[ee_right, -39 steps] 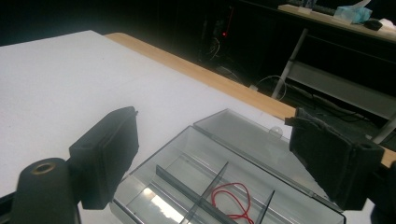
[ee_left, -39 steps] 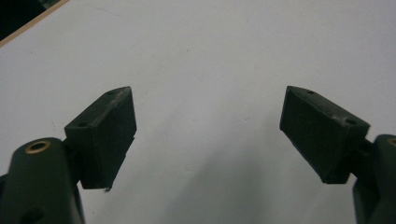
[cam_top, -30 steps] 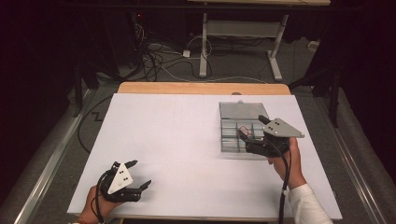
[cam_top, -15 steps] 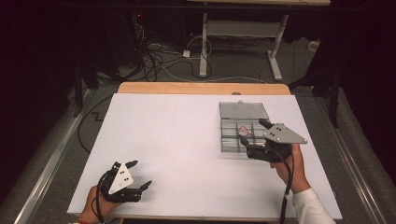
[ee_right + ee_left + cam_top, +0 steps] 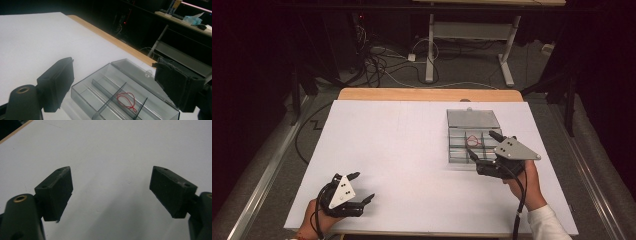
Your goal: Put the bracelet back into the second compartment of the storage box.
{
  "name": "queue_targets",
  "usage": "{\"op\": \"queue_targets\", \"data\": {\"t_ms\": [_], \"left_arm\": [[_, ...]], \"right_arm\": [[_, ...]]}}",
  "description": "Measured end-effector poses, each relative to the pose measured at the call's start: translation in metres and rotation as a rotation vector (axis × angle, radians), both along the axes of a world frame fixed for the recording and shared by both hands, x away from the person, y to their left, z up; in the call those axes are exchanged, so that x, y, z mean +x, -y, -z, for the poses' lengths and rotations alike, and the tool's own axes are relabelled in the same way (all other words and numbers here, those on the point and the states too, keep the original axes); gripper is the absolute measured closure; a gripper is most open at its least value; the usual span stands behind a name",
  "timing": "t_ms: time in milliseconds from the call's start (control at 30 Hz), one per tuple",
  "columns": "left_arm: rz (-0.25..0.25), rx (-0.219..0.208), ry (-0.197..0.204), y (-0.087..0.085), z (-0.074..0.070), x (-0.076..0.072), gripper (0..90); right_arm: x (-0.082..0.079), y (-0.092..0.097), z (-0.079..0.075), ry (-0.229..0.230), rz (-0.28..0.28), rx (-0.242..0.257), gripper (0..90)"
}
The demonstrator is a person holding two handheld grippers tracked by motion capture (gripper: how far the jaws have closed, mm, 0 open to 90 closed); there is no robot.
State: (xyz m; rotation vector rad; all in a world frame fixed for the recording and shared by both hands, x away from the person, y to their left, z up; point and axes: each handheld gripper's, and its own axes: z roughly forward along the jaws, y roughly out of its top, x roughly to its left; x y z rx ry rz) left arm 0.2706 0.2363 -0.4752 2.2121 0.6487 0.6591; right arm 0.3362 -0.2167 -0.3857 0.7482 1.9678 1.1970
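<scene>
My right tool hung over the near edge of the clear compartment box, jaws spread wide with nothing between them. The box sat on the right half of the white table, lid laid open toward the far side. In one middle compartment lay a thin red loop, probably a rubber band or thread. I judged it nearly weightless, limp and easy to lose, so I would pinch it where the strands run close together, with the jaw tips kept clear of the dividers. The box itself looked light and likely to slide if nudged. My right hand reached forward from the near edge. My left tool sat low at the near left corner, jaws apart and empty, over bare table.
</scene>
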Motion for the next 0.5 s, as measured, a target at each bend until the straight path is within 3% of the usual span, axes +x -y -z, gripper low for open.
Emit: {"op": "queue_targets", "data": {"t_ms": [500], "left_arm": [[0.011,0.011,-0.008,0.0028,0.0019,0.0001,17.8]], "right_arm": [[-0.0089,0.0050,0.0074,-0.002,-0.005,-0.044,16.1]]}}
